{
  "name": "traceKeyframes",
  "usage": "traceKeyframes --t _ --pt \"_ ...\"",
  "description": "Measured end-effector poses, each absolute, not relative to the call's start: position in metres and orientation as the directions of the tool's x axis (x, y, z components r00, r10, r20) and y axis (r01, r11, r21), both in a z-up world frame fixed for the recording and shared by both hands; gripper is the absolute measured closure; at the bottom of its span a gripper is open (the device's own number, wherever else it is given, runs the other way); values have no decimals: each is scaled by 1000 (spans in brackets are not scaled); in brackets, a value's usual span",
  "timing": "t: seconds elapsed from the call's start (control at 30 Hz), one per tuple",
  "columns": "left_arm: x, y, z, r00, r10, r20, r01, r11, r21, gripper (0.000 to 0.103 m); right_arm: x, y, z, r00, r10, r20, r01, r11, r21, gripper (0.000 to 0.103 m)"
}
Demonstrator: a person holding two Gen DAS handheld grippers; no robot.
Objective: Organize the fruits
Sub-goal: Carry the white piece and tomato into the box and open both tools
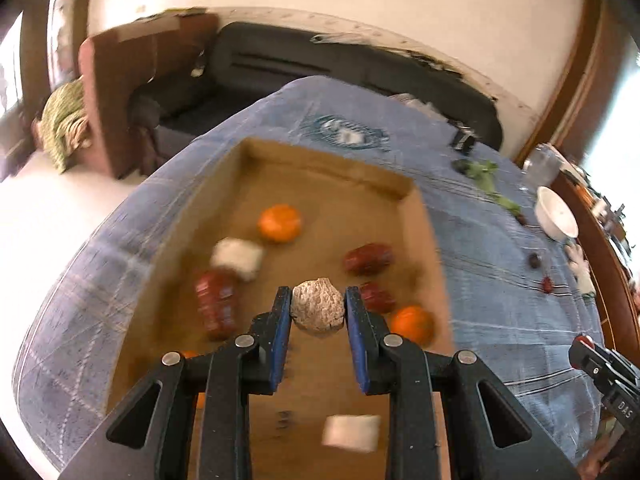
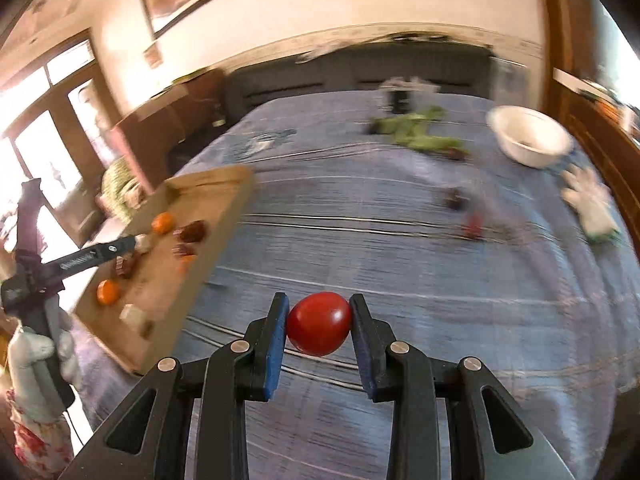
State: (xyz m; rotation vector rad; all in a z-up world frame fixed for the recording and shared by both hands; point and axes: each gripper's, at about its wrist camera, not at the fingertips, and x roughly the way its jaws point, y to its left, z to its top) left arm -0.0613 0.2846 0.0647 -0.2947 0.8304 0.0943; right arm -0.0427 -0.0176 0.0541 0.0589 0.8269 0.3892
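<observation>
The left gripper (image 1: 318, 310) is clenched on a rough, pale brown walnut-like lump (image 1: 318, 309), held above the floor of the shallow brown cardboard box (image 1: 328, 164) that sits on the blue striped bedspread (image 1: 500, 280). The right gripper (image 2: 319, 322) grasps a smooth, round red tomato-like fruit (image 2: 319, 323), pinched between its blue pads over the bedspread, with the box off to its left. Inside the box lie two orange tangerines (image 1: 279, 223), dark red dates (image 1: 368, 258), pale wrapped squares (image 1: 238, 258) and a red packet (image 1: 216, 304), scattered rather than grouped. Both views are blurred, so finer details cannot be told. The step in hand looks like delivering each held piece to its place. To do it well, lower the lump close to a bare patch of the box floor before releasing, so it does not roll into the dates beside it; carry the red fruit over the near box wall without clipping it. A white round bowl (image 2: 530, 136) stands at the far right, well apart.
</observation>
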Motion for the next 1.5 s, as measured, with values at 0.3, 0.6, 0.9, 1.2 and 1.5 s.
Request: traceKeyframes --t 0.3,0.6,0.9,1.2,1.5 --pt "-63 314 46 647 -22 -763 -233 946 -225 77 -28 100 51 523 482 -703 -527 831 177 69" --pt "-62 326 35 632 -29 -775 -261 933 -248 77 -18 159 24 464 480 -745 -597 791 137 68" --pt "-71 341 43 662 -44 -748 -281 911 -302 68 -12 177 6 463 444 -767 -606 790 91 68" --pt "-87 346 66 708 -33 -705 -285 901 -329 54 -17 170 20 493 464 -737 -595 797 104 52" --pt "-91 331 79 720 -114 -684 -227 893 -389 50 -29 119 43 549 486 -681 -503 842 195 36"
